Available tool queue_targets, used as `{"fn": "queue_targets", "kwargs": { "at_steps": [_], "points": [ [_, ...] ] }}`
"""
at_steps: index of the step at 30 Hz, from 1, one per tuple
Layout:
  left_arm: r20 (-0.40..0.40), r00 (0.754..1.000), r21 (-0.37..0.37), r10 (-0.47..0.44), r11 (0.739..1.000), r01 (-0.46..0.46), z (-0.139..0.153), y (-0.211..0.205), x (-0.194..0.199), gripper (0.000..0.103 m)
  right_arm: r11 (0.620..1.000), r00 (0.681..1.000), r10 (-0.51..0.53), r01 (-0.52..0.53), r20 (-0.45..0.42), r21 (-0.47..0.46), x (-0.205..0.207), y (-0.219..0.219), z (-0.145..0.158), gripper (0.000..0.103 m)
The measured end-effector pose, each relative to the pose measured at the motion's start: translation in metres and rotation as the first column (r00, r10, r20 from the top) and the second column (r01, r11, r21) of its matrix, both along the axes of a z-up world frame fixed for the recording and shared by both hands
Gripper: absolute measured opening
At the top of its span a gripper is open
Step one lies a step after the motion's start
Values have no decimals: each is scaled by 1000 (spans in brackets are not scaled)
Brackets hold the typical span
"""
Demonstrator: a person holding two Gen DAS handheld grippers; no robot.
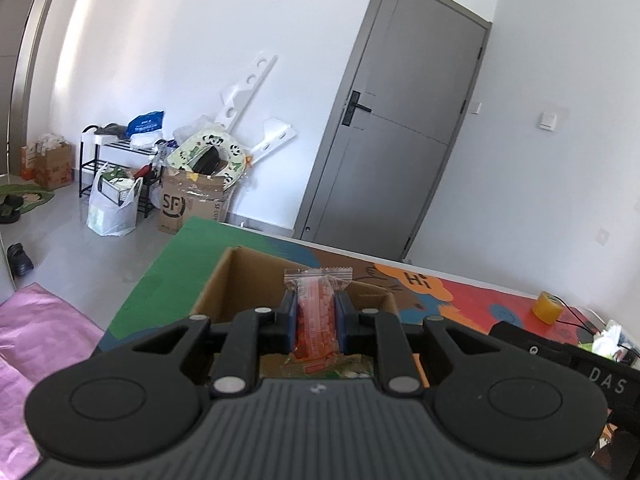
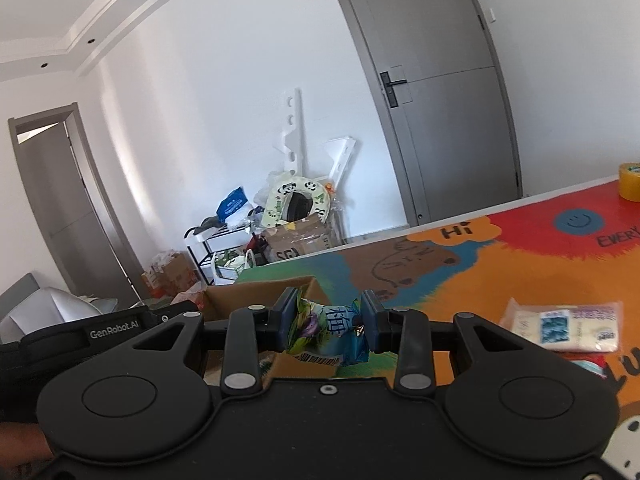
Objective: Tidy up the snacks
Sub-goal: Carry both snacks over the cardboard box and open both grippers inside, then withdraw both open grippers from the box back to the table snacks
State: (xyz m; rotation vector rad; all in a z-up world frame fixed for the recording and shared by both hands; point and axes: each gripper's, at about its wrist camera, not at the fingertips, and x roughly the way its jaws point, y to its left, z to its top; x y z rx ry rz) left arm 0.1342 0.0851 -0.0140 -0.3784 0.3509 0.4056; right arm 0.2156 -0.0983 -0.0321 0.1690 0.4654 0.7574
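Left tool (image 1: 316, 316) clamped on orange snack packet (image 1: 316, 304); right tool (image 2: 330, 322) clamped on blue-green snack packet (image 2: 332, 330).

Held upright between the left pads, long axis toward 12 o'clock, directly over open cardboard box (image 1: 224, 280) on the bench (image 1: 168, 256). From the right tool, box at 10 o'clock, near but not yet under it. Left hand judged nearer for the drop. Pale packet (image 2: 564, 326) lying at 3 o'clock.

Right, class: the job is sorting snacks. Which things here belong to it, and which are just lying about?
Belongs:
orange snack packet in left gripper
blue-green snack packet in right gripper
cardboard box
white snack packet

Lying about:
tape roll
grey door
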Motion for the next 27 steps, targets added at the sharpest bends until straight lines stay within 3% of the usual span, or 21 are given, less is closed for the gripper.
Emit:
{"fn": "queue_targets", "kwargs": {
  "at_steps": [3, 9, 20, 23, 24, 27],
  "points": [
    [-7, 1000, -13, -3, 1000, 3, -1, 8, 3, 19, 1000, 1000, 12, -12, 4, -5, 2, 10, 2, 35],
    [-16, 1000, -39, 5, 999, -6, -4, 19, 0, 31, 999, 999, 40, -40, 4, -18, 3, 30, 4, 35],
    [6, 997, -45, 74, 996, -74, 4, 38, -27, 35, 993, 993, 120, -120, 4, -21, -1, 71, 12, 36],
    [4, 995, -49, 98, 994, -98, 5, 44, -33, 37, 988, 988, 154, -154, -17, 0, 1, 79, 16, 46],
    [1, 994, -50, 106, 993, -105, 5, 45, -34, 40, 987, 987, 161, -161, -21, 7, 0, 80, 16, 53],
    [-2, 993, -51, 122, 991, -122, 6, 47, -38, 50, 988, 988, 153, -153, -15, 4, -3, 76, 17, 55]
  ]
}}
